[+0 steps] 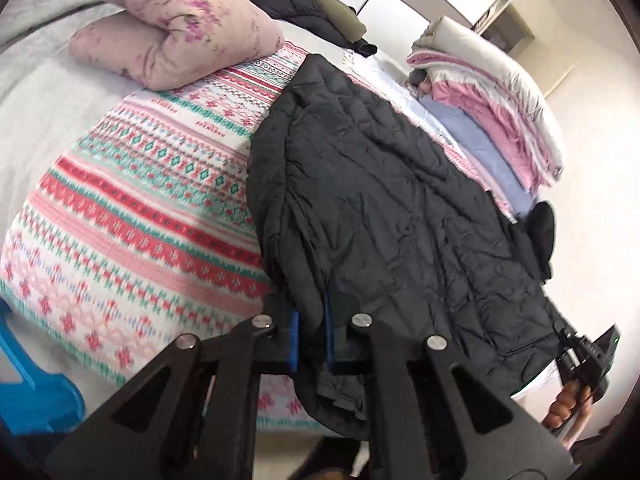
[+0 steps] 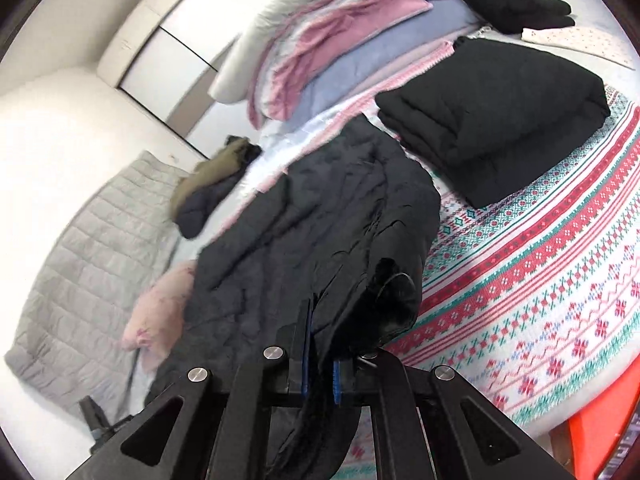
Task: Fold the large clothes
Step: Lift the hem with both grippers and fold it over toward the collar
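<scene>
With both claws clamped on the hem of the black quilted jacket (image 1: 380,184), left gripper (image 1: 311,336) and right gripper (image 2: 320,356), I see its far end lying on the patterned blanket (image 1: 132,200). Risk: slick, puffy fabric slips from a pad mid-fold, or the trailing end drags into the folded black garment (image 2: 492,120) nearby.

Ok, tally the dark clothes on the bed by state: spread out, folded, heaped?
Spread out: 1, black quilted jacket
Folded: 2, large black bundle and small black bundle
Heaped: 1, olive and navy heap
Total: 4
</scene>
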Action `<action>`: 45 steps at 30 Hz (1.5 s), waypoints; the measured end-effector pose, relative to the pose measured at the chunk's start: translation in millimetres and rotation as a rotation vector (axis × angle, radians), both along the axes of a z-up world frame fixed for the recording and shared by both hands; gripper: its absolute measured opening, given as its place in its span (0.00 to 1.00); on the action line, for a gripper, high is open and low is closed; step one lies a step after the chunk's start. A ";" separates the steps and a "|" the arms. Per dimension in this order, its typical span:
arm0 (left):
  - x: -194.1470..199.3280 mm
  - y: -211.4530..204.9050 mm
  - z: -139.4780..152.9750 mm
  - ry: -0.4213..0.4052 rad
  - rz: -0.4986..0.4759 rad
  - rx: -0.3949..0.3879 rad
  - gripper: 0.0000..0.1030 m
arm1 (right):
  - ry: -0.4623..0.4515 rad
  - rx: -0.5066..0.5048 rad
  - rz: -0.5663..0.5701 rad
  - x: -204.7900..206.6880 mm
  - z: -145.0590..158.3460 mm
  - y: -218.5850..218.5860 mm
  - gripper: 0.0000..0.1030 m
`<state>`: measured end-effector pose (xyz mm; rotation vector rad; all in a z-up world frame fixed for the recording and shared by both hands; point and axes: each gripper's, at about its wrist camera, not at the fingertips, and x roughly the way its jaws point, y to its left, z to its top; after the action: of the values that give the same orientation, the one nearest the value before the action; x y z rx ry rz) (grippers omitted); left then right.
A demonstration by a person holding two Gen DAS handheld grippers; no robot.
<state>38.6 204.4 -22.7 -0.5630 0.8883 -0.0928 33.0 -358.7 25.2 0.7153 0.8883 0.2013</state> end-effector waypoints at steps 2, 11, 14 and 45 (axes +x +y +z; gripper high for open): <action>-16.6 5.7 1.3 -0.018 0.009 -0.058 0.10 | -0.035 0.019 -0.019 -17.0 4.4 -7.2 0.06; -86.4 -0.3 39.6 -0.173 0.037 -0.091 0.10 | -0.164 0.140 -0.124 -91.7 30.8 -40.5 0.05; -72.5 -4.0 35.0 -0.149 0.042 -0.067 0.10 | -0.121 0.120 -0.130 -82.0 20.9 -43.0 0.05; 289.3 22.1 -7.3 0.097 0.248 -0.255 0.23 | 0.070 0.208 -0.257 266.1 -71.0 -15.7 0.14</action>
<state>327.9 226.5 -29.9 -0.9181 0.8999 0.0474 299.2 -374.4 -45.8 1.0275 0.8403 0.0394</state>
